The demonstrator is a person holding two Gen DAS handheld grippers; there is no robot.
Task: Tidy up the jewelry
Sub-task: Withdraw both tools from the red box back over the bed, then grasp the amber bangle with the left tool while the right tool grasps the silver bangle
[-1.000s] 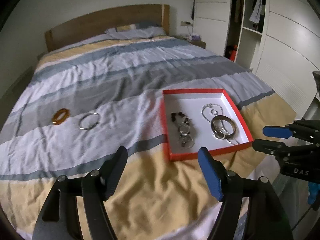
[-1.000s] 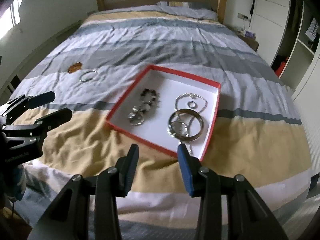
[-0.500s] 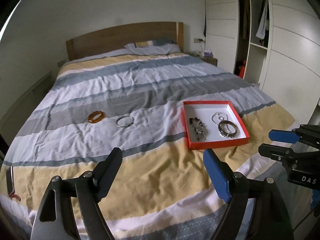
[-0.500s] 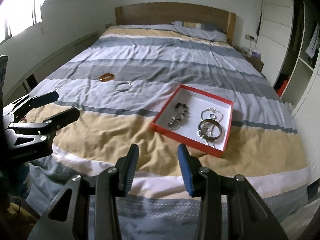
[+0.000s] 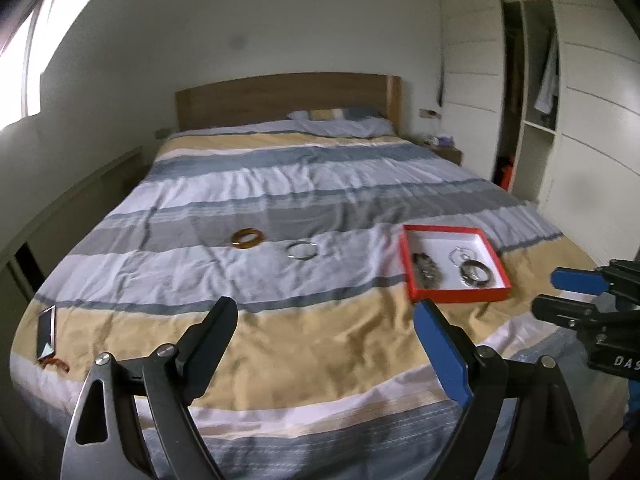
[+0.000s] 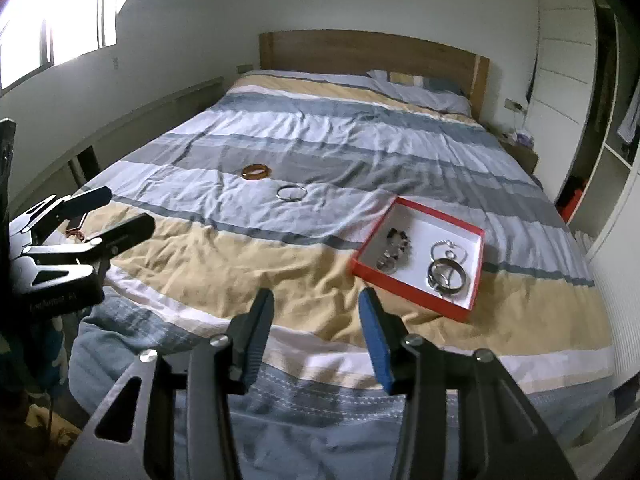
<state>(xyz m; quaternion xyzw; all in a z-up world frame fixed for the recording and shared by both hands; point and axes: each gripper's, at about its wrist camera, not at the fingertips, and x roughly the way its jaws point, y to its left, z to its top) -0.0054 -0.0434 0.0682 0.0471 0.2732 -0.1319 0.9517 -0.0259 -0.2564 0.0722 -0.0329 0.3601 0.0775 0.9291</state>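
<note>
Black-and-blue fingers of the left claw [image 5: 320, 344] stand wide apart and empty at the lower edge of its frame; the right claw [image 6: 316, 320] is likewise parted, gripping nothing. Both have drawn back from the bed [image 5: 280, 360] over the last second — the jewellery now reads smaller and sits higher in each view than it did.

Mid-frame right, the red box [image 6: 474, 258] rests on the yellow stripe, holding a dark beaded piece [image 6: 394, 250], a chain and a metal bangle [image 6: 446, 274]. Further up, well apart from the box, a silver bangle [image 5: 303, 249] and an amber bangle [image 5: 248, 237] lie loose on the grey-and-white stripes, near each other but not touching. At the left edge of the left-wrist view a phone-like object [image 5: 45, 330] lies flat; its nature is uncertain.

Assessment: the withdrawal suggests a pause or re-approach — two items remain unboxed, so the task appears incomplete. The next reach must cross much of the bed.
</note>
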